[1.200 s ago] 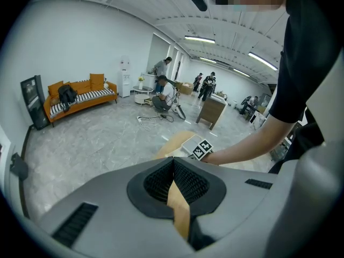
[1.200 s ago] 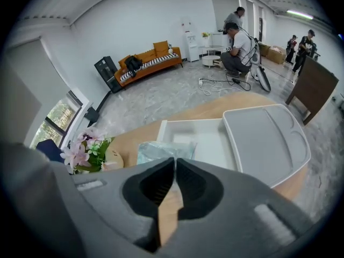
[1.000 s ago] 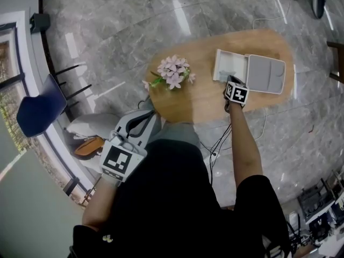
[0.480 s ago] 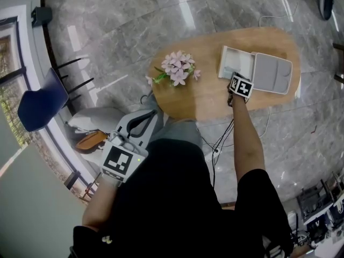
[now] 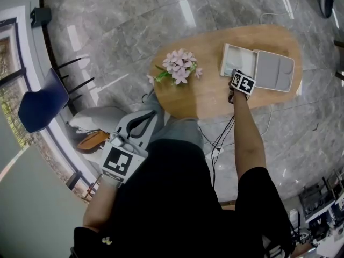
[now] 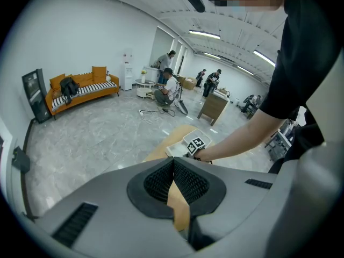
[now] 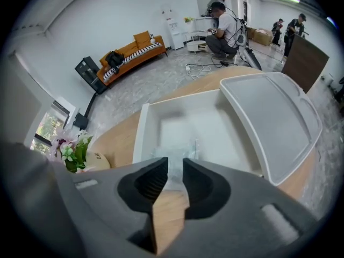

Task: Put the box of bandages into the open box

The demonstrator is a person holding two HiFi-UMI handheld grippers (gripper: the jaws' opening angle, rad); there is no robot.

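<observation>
Right gripper view looks down into the open box (image 7: 141, 133), a white shallow box that stands on the wooden table (image 7: 115, 138). Its lid (image 7: 269, 122) is folded out flat to the side and stays joined to the box along one edge. Inside the open box I see one thing only, the box of bandages (image 7: 180, 136). It lies on the floor of the open box, near the wall that is closest to my claw.

The box of bandages looks pale, almost white, with a shiny, a little wrinkled surface. It is blurred, so I cannot read any print on it.

My right gripper (image 7: 174, 163) hangs just above this near wall, and its jaws have just been opening. They stand apart now. The near edge of the box of bandages shows in the gap, but the pads do not press on it.

My left gripper (image 6: 173, 160) is well apart from the table, with its jaws closed together and nothing between them.
</observation>
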